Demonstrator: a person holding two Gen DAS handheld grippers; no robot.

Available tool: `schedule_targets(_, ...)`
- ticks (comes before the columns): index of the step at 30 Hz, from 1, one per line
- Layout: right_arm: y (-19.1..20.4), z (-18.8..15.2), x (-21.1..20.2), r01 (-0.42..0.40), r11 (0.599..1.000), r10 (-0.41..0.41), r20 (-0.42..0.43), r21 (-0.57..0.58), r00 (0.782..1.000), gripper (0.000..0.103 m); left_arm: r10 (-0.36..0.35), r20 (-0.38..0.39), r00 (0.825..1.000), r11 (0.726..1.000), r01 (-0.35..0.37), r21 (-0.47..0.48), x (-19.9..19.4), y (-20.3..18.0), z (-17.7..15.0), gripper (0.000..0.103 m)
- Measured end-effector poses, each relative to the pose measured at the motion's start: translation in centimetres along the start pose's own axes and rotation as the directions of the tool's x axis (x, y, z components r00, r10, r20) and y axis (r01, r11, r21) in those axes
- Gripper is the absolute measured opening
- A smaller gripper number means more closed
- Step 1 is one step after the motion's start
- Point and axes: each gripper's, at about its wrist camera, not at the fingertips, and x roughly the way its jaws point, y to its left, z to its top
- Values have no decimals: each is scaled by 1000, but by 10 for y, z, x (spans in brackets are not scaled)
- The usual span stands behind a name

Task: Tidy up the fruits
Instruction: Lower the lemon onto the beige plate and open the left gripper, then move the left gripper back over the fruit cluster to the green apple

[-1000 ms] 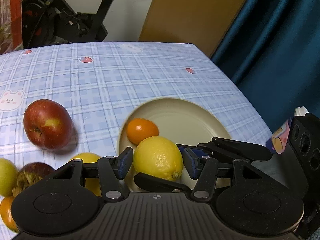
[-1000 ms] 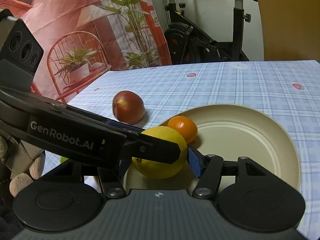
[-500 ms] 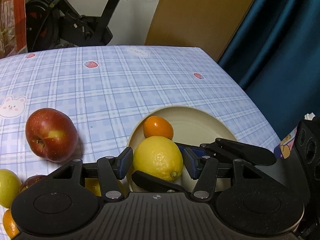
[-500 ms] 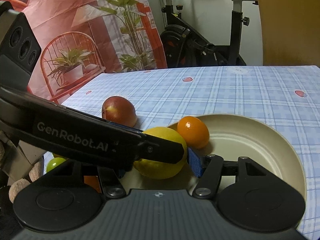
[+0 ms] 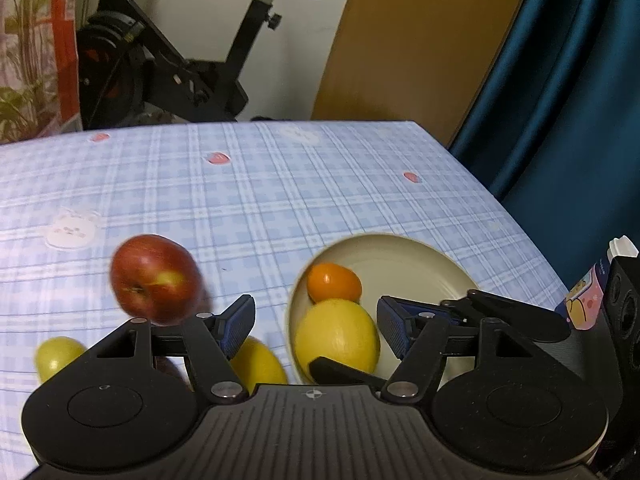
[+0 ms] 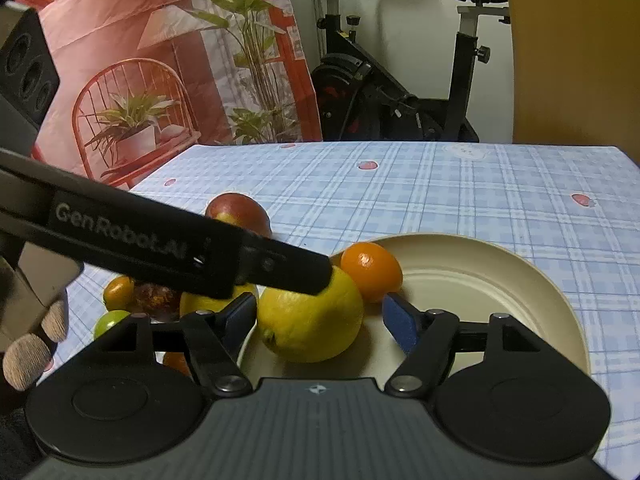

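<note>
Nearest the cameras, both sets of jaws are opening around the big lemon (image 6: pixel 310 322), which is sitting in the near left part of the cream plate (image 6: pixel 500 276), free of the pads. The left gripper (image 5: pixel 316 326) is straddling the plate's left rim, and the right gripper (image 6: pixel 320 320) is reaching in from the near side; both are released. A small orange (image 6: pixel 372 266) is lying just behind the lemon, touching it. The plate's right half is lying bare. Left of the plate, a second lemon (image 5: pixel 256 364) and a red apple (image 5: pixel 154 280) are resting on the checked tablecloth (image 5: pixel 280 200), whose far stretch is staying open up to the back edge
</note>
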Motion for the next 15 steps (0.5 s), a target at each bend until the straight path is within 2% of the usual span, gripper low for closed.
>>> schedule_targets(8, 11, -2, -7, 29, 1000, -29, -5, -3, 1000, 74, 80, 61, 995, 997, -80, -2, -35, 14, -8, 70)
schedule_targets(15, 25, -2, -18, 47, 999, -47, 12, -4, 999, 76, 166, 159, 973, 986, -163, -32, -72, 27, -18, 70)
